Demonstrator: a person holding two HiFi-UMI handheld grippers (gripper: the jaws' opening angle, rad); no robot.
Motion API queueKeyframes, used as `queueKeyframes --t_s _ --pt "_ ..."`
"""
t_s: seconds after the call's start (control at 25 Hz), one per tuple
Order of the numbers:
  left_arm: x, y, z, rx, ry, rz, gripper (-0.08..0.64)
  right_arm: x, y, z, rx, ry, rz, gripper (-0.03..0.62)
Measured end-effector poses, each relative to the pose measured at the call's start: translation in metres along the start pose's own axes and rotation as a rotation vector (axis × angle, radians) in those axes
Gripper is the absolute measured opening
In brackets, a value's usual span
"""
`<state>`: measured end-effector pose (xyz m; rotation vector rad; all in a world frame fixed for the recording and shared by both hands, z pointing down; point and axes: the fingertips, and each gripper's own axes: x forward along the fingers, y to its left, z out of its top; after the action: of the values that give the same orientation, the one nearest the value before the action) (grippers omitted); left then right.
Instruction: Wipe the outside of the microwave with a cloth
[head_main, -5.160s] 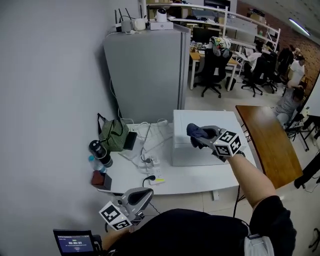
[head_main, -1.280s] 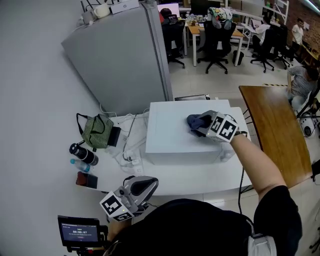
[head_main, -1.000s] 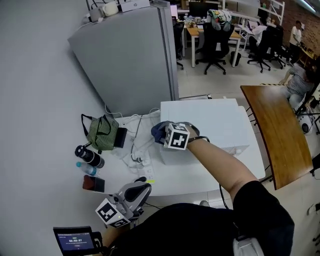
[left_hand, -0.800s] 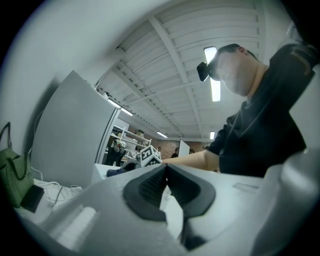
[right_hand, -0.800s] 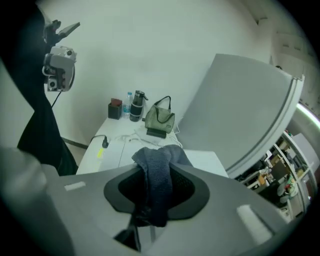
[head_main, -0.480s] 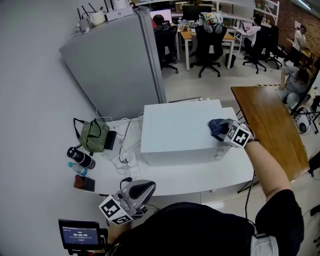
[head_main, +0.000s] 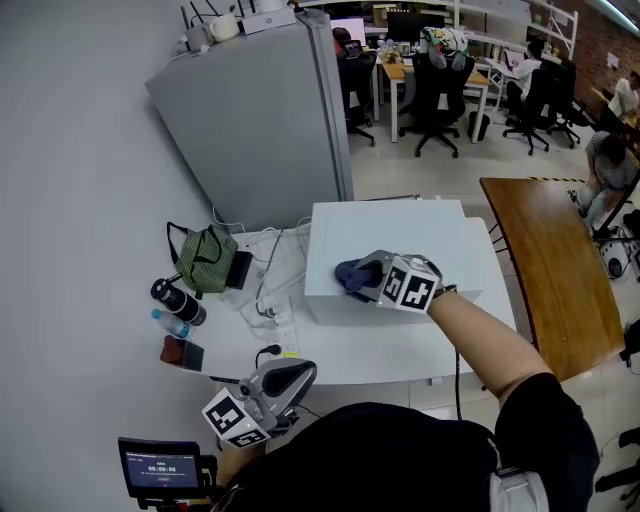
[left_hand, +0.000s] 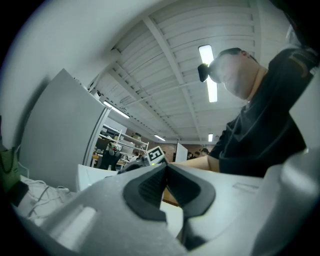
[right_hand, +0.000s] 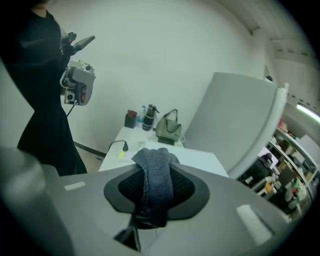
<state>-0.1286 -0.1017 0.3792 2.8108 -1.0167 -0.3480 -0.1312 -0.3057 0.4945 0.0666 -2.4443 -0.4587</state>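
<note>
Right claw (head_main: 372, 280): clenched on dark cloth (head_main: 352, 274), at microwave (head_main: 420, 230) top, front-left. Left claw (left_hand: 165, 176): closed, empty. Advice: press cloth flat, overlap strokes, include sides.

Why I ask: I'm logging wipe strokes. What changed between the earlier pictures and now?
The right claw swept the dark cloth back and forth over the top of the microwave: half a second ago at its right edge, now near its front left. The cloth stayed clamped; the left claw stayed shut and idle, low at the left; the green bag kept its place.
</note>
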Motion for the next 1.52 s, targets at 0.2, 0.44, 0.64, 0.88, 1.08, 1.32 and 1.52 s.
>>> queueKeyframes --t_s 0.2,0.44,0.64,0.88,1.08,1.32,1.52 --pt "-0.07 0.029 0.01 -0.003 0.001 0.038 0.005 0.12 0.027 0.058 -0.067 0.106 0.04 0.095" --pt "-0.08 0.036 0.01 -0.024 0.017 0.033 0.005 0.082 0.01 0.016 -0.003 0.133 -0.018 0.095" --pt "-0.016 0.0 -0.001 -0.01 0.01 -0.026 0.005 -0.029 -0.013 -0.1 0.1 0.247 -0.09 0.095" --pt "0.063 -0.05 -0.027 -0.027 0.032 -0.085 0.005 -0.187 -0.027 -0.244 0.247 0.36 -0.2 0.095" --pt "0.064 -0.056 -0.027 -0.022 0.045 -0.072 0.005 -0.187 -0.028 -0.216 0.192 0.29 -0.205 0.095" --pt "-0.007 -0.033 -0.008 -0.015 0.007 -0.031 0.005 -0.001 0.023 -0.011 -0.032 0.072 -0.058 0.095" --pt "-0.084 -0.009 -0.002 -0.01 0.029 0.031 0.005 0.109 0.039 0.045 -0.099 0.142 -0.046 0.095"
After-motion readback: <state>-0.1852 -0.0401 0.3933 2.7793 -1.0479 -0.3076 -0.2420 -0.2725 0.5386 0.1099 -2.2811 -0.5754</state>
